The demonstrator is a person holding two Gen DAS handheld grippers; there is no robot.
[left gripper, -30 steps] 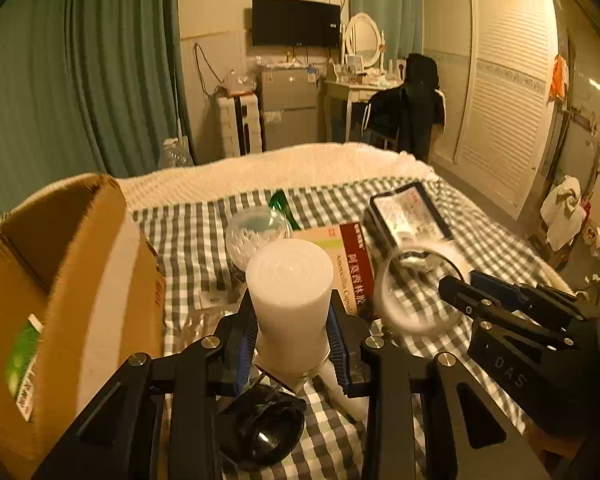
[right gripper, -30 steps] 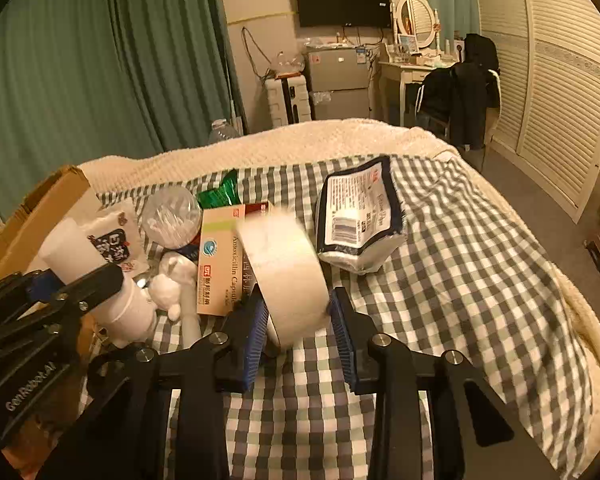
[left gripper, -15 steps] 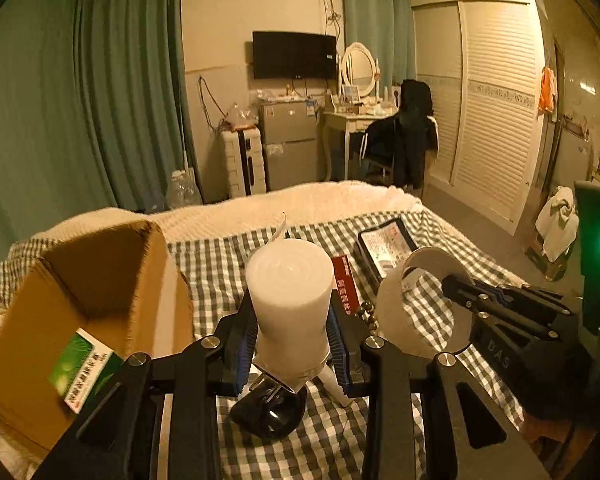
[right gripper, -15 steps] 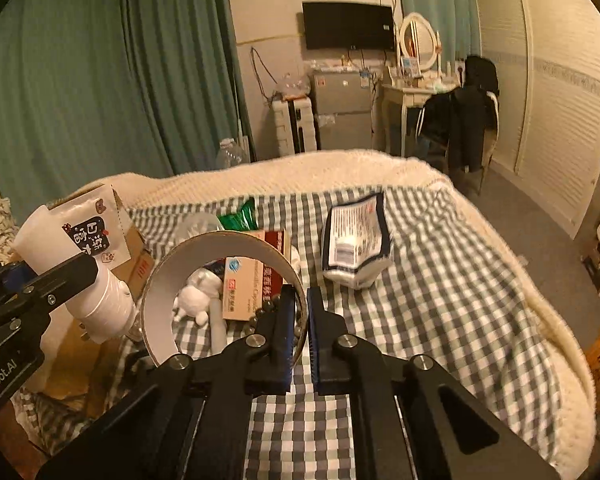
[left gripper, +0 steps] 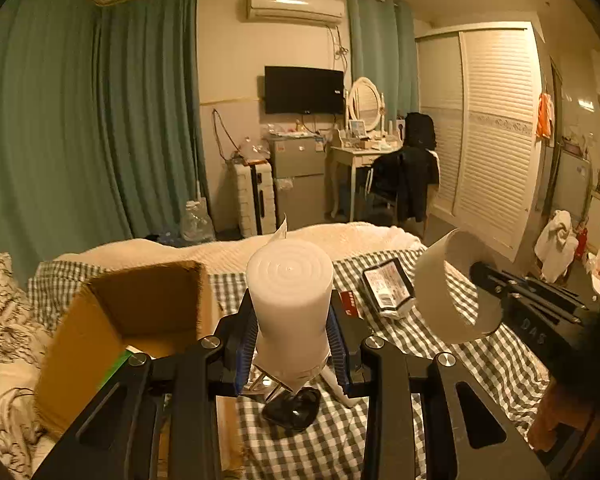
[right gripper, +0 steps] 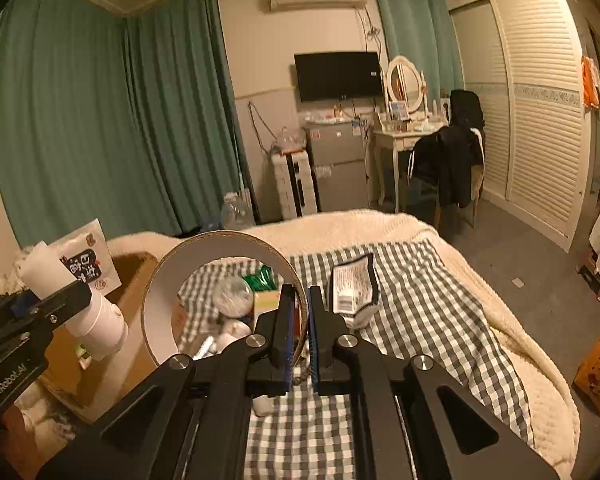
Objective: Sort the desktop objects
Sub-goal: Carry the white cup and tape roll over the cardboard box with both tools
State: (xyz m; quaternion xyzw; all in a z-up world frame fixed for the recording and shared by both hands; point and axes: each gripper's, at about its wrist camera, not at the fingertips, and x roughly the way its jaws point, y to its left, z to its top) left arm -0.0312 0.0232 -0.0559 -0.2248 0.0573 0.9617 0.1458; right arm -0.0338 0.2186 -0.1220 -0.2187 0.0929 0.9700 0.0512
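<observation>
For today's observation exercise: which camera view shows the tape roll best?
The right wrist view: the tape roll fills the centre, its whole ring visible, wall pinched by the right gripper. The left wrist view shows the roll only obliquely, off to the right edge.

**Only two markings read clearly**

"GenRobot.AI" runs in white along the black body of the left gripper (right gripper: 4, 380), seen from the right wrist. "DAS" shows faintly on the right gripper (left gripper: 534, 326), seen from the left wrist. The white card (right gripper: 86, 264) carries bold characters, too blurred to read.
</observation>
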